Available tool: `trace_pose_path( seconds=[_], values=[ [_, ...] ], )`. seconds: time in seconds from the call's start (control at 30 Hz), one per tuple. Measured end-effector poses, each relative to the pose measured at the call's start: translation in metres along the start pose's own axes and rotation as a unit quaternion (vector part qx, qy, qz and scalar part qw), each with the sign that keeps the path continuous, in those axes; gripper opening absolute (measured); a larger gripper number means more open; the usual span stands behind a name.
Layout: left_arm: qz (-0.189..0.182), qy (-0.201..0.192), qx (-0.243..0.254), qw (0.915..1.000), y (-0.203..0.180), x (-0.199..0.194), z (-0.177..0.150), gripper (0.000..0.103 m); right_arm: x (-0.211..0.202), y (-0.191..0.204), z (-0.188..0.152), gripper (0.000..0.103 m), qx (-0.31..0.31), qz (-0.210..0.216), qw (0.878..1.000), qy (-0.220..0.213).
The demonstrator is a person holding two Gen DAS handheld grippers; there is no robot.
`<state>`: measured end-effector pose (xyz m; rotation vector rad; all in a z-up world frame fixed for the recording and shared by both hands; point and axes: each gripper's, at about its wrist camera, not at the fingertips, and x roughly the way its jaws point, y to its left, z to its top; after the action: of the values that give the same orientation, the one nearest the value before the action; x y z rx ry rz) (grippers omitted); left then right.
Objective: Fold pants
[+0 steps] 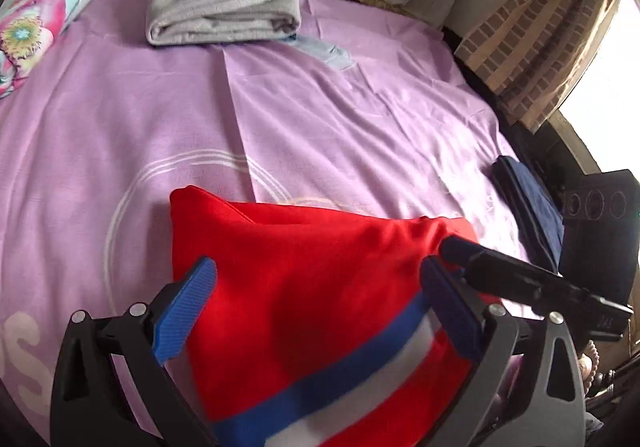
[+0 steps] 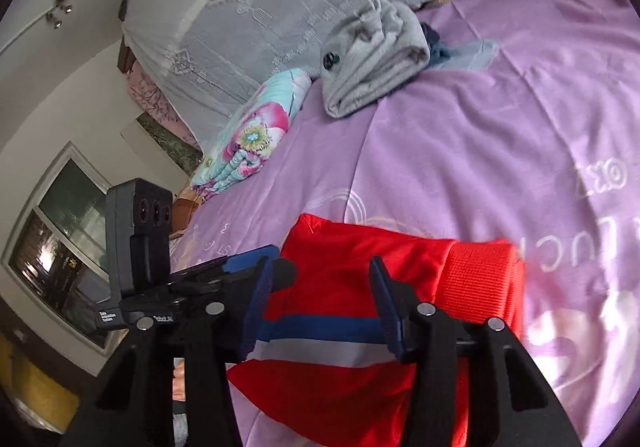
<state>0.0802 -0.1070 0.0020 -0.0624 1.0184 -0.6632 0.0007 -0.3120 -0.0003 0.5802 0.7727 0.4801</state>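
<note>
Red pants (image 1: 320,287) with a blue and white stripe lie folded into a compact packet on the purple bedsheet (image 1: 120,127). My left gripper (image 1: 320,299) hovers over them, blue pads (image 1: 192,303) spread wide apart, holding nothing. The right gripper's black finger (image 1: 520,279) reaches in at the packet's right edge. In the right wrist view the pants (image 2: 360,259) lie under my right gripper (image 2: 324,307), which is open with the striped part showing between its pads. The left gripper's body and camera (image 2: 136,231) sit at the packet's left edge.
A folded grey garment (image 1: 224,3) (image 2: 372,59) rests at the far end of the bed, with a light blue cloth (image 1: 328,49) beside it. A floral pillow (image 1: 32,27) (image 2: 256,135) lies at the left. A dark blue folded item (image 1: 528,203) sits by the right bed edge.
</note>
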Motion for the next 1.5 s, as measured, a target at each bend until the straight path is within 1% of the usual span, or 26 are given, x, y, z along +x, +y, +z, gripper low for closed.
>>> trace_pose_path(
  seconds=[0.03,0.07,0.1,0.13,0.17,0.2,0.23,0.27,0.3,0.33,0.4,0.5,0.57,0.63,0.67,0.7,0.77,0.8,0.87,0.93,1.0,1.13,1.27,1.37,1.43,1.5],
  values=[
    [0.014,0.014,-0.017,0.9997,0.010,0.012,0.001,0.099,0.009,-0.009,-0.001,0.044,0.012,-0.011,1.000,0.013],
    [0.007,0.028,-0.034,0.9990,0.022,0.019,0.001,0.099,0.011,-0.016,-0.003,0.024,0.021,-0.018,1.000,0.015],
    [-0.008,0.022,-0.046,0.9987,0.031,0.015,-0.003,0.099,0.006,-0.026,-0.004,0.005,0.032,-0.021,0.999,0.015],
    [0.001,0.009,-0.056,0.9984,0.039,0.006,-0.006,0.099,-0.002,-0.037,-0.005,0.005,0.047,-0.027,0.998,0.008],
    [0.036,-0.004,-0.065,0.9972,0.048,-0.005,-0.010,0.099,-0.015,-0.047,-0.006,0.006,0.064,-0.019,0.998,-0.004],
    [0.058,-0.015,-0.072,0.9956,0.055,-0.016,-0.016,0.099,-0.027,-0.054,-0.009,0.009,0.076,-0.012,0.997,-0.012],
    [0.051,-0.025,-0.081,0.9951,0.061,-0.028,-0.021,0.099,-0.038,-0.056,-0.011,0.014,0.079,-0.012,0.997,-0.016],
    [0.024,-0.032,-0.090,0.9952,0.063,-0.040,-0.028,0.099,-0.046,-0.049,-0.015,0.038,0.066,-0.013,0.998,-0.017],
    [-0.006,-0.034,-0.097,0.9947,0.063,-0.048,-0.032,0.099,-0.052,-0.036,-0.020,0.069,0.041,-0.013,0.999,-0.019],
    [-0.030,-0.034,-0.098,0.9941,0.057,-0.055,-0.038,0.099,-0.056,-0.022,-0.025,0.079,0.013,-0.019,0.999,-0.024],
    [-0.057,-0.031,-0.071,0.9954,0.035,-0.060,-0.047,0.099,-0.052,0.007,-0.037,0.080,-0.031,-0.021,0.999,-0.019],
    [-0.076,-0.006,-0.024,0.9968,0.003,-0.047,-0.064,0.099,-0.034,0.026,-0.049,0.080,-0.027,0.046,0.998,0.018],
    [-0.044,0.001,0.005,0.9990,-0.006,-0.035,-0.076,0.099,-0.020,0.024,-0.059,0.079,-0.024,0.056,0.997,0.048],
    [-0.002,-0.004,0.034,0.9994,-0.002,-0.031,-0.086,0.099,-0.019,0.011,-0.065,0.070,-0.015,0.058,0.997,0.052],
    [0.013,0.000,0.032,0.9994,0.006,-0.031,-0.090,0.099,-0.025,0.000,-0.067,0.058,0.000,0.063,0.997,0.050],
    [-0.009,0.001,0.026,0.9996,0.016,-0.036,-0.095,0.099,-0.034,-0.010,-0.067,0.049,0.012,0.064,0.997,0.046],
    [-0.024,-0.008,0.009,0.9996,0.033,-0.052,-0.098,0.099,-0.059,-0.023,-0.068,0.052,0.025,0.057,0.998,0.028],
    [-0.003,-0.011,-0.001,0.9999,0.041,-0.059,-0.098,0.099,-0.071,-0.025,-0.067,0.070,0.023,0.059,0.998,0.021],
    [0.016,-0.019,-0.020,0.9995,0.056,-0.069,-0.095,0.099,-0.092,-0.022,-0.061,0.100,0.005,-0.007,1.000,-0.011],
    [-0.021,-0.006,-0.051,0.9984,0.069,-0.065,-0.089,0.099,-0.099,-0.028,-0.051,0.100,-0.006,-0.032,0.999,-0.018],
    [-0.074,0.013,-0.075,0.9944,0.074,-0.052,-0.084,0.099,-0.092,-0.045,-0.042,0.100,0.039,-0.022,0.999,-0.010],
    [-0.045,0.012,-0.045,0.9979,0.057,-0.037,-0.077,0.099,-0.055,-0.073,-0.037,0.100,0.101,0.016,0.994,0.034],
    [-0.036,0.016,-0.027,0.9989,0.038,-0.035,-0.072,0.099,-0.028,-0.065,-0.032,0.100,0.071,-0.001,0.997,0.037],
    [-0.080,0.008,-0.014,0.9966,0.026,-0.042,-0.068,0.099,-0.017,-0.062,-0.026,0.100,0.058,-0.015,0.997,0.043],
    [-0.080,0.007,-0.002,0.9968,0.023,-0.038,-0.067,0.099,-0.017,-0.063,-0.026,0.100,0.055,-0.011,0.997,0.044],
    [-0.080,0.027,-0.006,0.9964,0.028,-0.018,-0.067,0.099,-0.016,-0.064,-0.026,0.100,0.052,-0.009,0.998,0.044]
  ],
)
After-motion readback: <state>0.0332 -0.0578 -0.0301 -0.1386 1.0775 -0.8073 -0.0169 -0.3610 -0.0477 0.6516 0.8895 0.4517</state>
